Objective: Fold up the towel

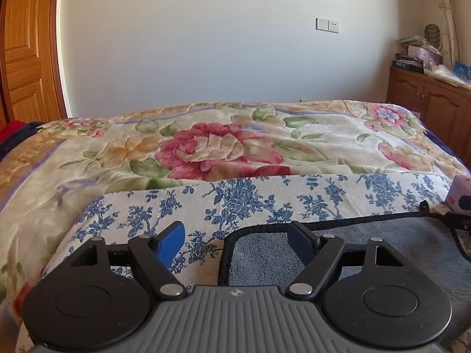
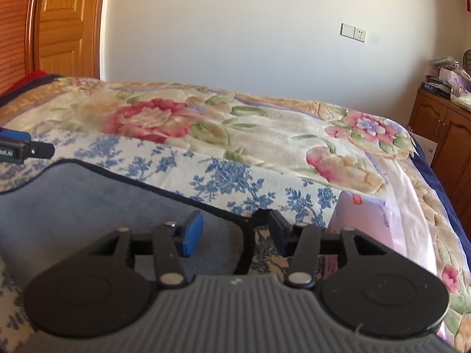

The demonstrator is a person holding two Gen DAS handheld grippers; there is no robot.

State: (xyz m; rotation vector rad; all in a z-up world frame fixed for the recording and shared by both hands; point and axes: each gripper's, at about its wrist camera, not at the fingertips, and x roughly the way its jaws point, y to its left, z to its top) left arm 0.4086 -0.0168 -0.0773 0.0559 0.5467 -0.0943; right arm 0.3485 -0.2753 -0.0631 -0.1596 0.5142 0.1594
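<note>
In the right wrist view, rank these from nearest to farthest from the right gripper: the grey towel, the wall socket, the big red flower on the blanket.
From the right gripper:
1. Grey towel: its dark-edged corner lies between the open fingers.
2. Big red flower: on the blanket, up and left, beyond the blue-flowered sheet.
3. Wall socket: on the far wall, upper right.

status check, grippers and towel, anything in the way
Left gripper open, straddling the towel's left corner. Right gripper open at its right corner. Towel flat on blue-floral cloth, unfolded. Pink pack beside right corner.

Hand-held gripper spread, straddling grey towel corner
</note>
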